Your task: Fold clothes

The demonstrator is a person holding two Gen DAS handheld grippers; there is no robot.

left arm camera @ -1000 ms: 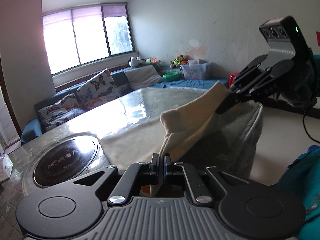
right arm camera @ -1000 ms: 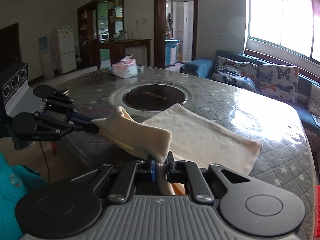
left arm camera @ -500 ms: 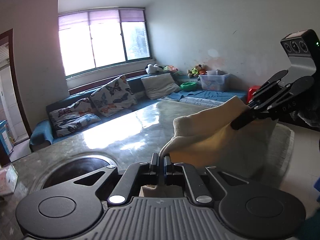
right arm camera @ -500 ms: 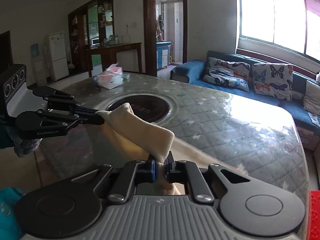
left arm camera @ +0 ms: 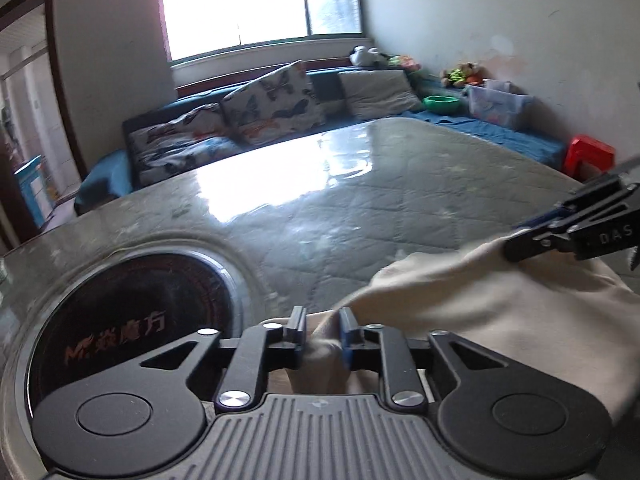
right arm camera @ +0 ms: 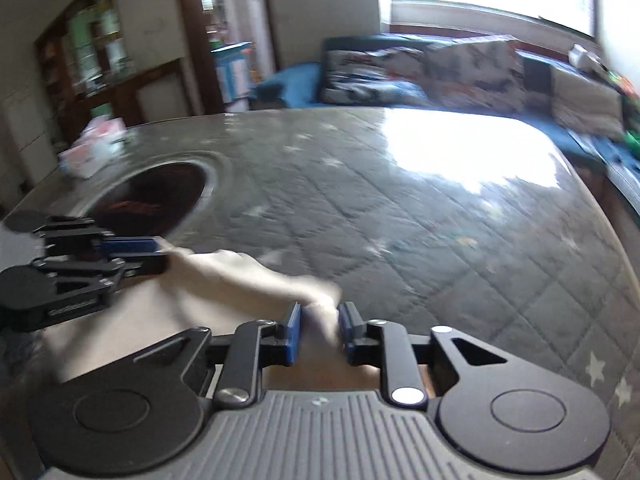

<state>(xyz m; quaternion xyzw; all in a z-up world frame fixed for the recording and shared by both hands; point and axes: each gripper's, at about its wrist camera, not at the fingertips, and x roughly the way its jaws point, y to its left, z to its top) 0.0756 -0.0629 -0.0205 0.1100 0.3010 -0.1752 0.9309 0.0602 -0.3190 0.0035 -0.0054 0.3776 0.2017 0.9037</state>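
Motion blur smears the cream cloth (right arm camera: 256,276) where it lies between the right gripper (right arm camera: 319,330)'s fingers, so contact there is unclear. The gripper's body hides the cloth's lower part, and the other gripper (left arm camera: 516,246) is cut off by the frame's right edge.

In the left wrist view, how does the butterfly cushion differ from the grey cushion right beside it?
The butterfly cushion is printed, the grey cushion plain. The butterfly cushion stands taller and sits left of the grey cushion. Both lean against the back of the blue sofa.
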